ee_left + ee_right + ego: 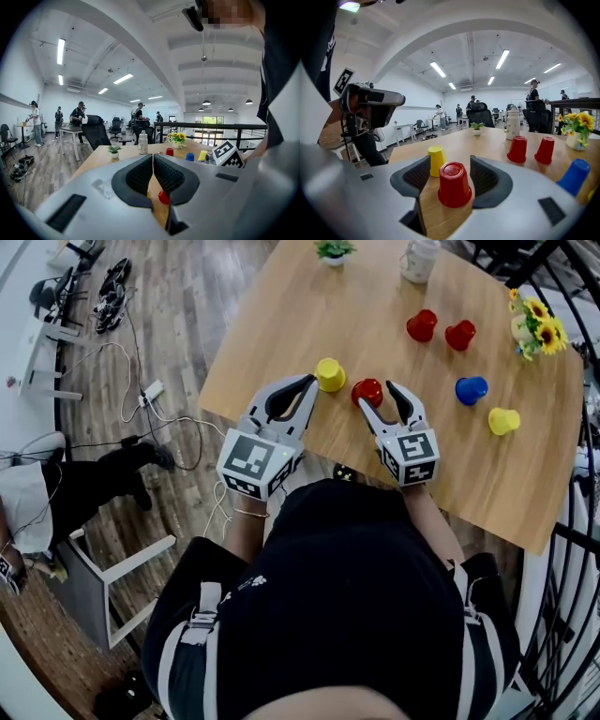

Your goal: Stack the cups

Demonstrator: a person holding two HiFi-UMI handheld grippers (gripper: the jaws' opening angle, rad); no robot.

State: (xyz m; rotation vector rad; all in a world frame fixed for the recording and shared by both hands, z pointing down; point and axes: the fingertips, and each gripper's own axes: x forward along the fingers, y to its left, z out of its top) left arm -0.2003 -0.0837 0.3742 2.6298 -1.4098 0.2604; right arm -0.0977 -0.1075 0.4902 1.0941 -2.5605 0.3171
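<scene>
Wooden worktop (pixel 281 343), office behind. Right gripper (pixel 379 399) open, straddling upturned red cup (pixel 453 184), not gripping. Best: centre, squeeze gently mid-wall, lift straight. Left gripper (pixel 307 383) closed, empty, beside yellow cup (pixel 329 374).

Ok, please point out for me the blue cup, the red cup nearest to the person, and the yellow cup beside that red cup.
blue cup (pixel 471 389), head view, middle of its body.
red cup (pixel 453 187), right gripper view, its side wall.
yellow cup (pixel 329 374), head view, middle of its body.
</scene>
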